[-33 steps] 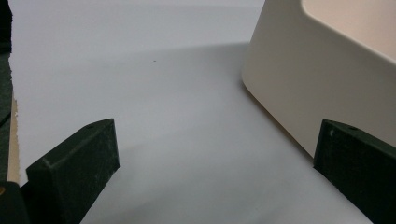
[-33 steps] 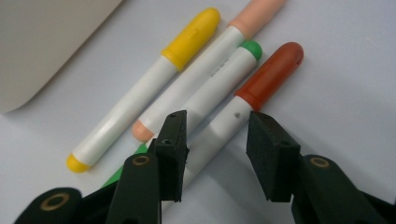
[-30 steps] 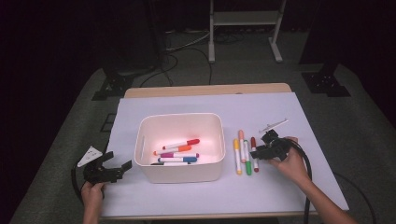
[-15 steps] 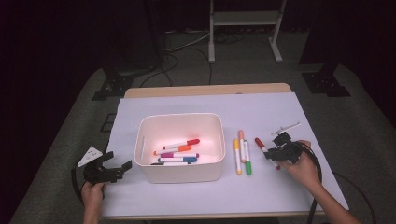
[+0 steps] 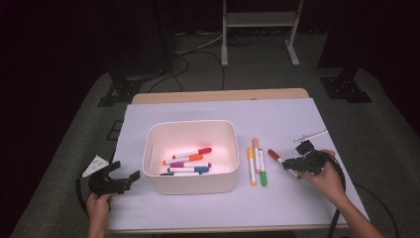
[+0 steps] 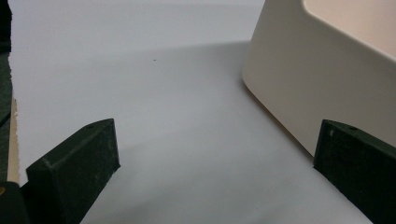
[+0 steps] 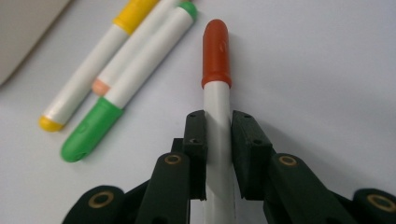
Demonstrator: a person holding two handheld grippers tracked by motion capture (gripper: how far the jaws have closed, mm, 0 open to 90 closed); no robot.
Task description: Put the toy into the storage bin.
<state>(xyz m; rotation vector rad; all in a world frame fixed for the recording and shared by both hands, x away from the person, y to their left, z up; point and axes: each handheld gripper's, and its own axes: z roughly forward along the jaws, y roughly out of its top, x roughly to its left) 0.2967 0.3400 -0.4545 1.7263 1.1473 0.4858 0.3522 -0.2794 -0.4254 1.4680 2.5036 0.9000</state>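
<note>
A wooden table (image 5: 218, 95) under a white sheet (image 5: 277, 119) stands on grey carpet (image 5: 381, 124) in a dark room. Behind it, black cables (image 5: 198, 49) trail past a white metal stand (image 5: 257, 20) and black tripod feet (image 5: 346, 89).

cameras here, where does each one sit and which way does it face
High view: above the person's table edge, looking forward and down; both forearms, left gripper, right gripper.
Left gripper view: on that gripper, facing the white plastic bin; two open jaws.
Right gripper view: along jaws shut on the red-capped white marker.
Shared: high and right views show the green-capped marker.
</note>
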